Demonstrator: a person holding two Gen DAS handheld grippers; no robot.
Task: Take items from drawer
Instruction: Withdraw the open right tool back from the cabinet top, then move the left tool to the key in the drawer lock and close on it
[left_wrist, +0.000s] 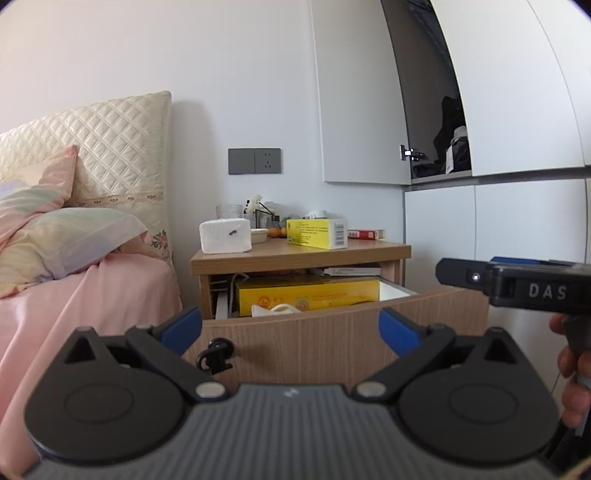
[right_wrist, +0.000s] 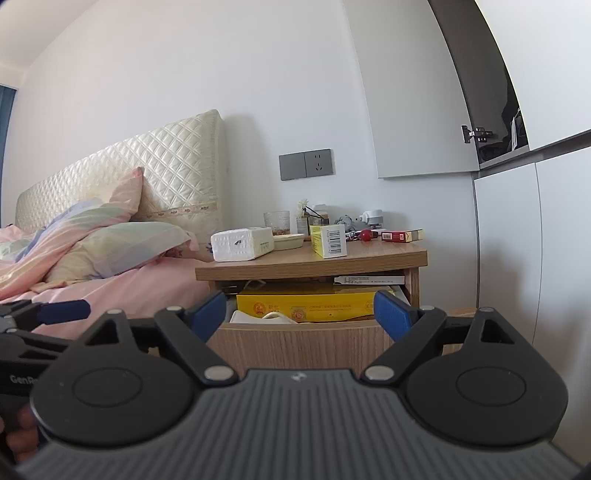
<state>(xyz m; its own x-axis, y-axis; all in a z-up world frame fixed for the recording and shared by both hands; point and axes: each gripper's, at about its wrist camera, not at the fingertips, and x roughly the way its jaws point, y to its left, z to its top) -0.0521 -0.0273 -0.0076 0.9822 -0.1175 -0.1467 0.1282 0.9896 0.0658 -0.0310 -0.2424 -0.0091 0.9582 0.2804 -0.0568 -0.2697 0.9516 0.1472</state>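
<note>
Left gripper (left_wrist: 290, 326): fingers spread wide, nothing held between the blue pads (left_wrist: 183, 325); it is held short of the drawer front (left_wrist: 332, 339), aimed at its top edge. Right gripper (right_wrist: 299, 314): likewise spread wide and empty, framed on the drawer (right_wrist: 306, 338) mouth, clear of the wood. In the left view the right gripper's body is seen at the right edge, gripped by a hand (left_wrist: 570, 380), beside the drawer's right corner; whether it touches cannot be told. The drawer is pulled out of the nightstand (left_wrist: 299, 256), with an open gap between the front's top edge and the underside of the tabletop. Inside, a yellow box (right_wrist: 306, 304) is laid flat across most of the width, its face toward the front; a white item (right_wrist: 264, 317) is seen in front of it, poking just above the front edge near the left. A flat white box (right_wrist: 365, 280) is lodged above the yellow box, just under the tabletop at the right. A small black fitting (left_wrist: 216, 354) is seen on the drawer front at the left. The tabletop is crowded: tissue pack (right_wrist: 242, 243) at the left edge, small yellow box (right_wrist: 328, 240) near the front edge, red pack (right_wrist: 400, 235) at the right. Left of the nightstand the bed (left_wrist: 74, 295) is close alongside; right of it, a white cabinet (right_wrist: 517, 240) wall is near the drawer's side.
</note>
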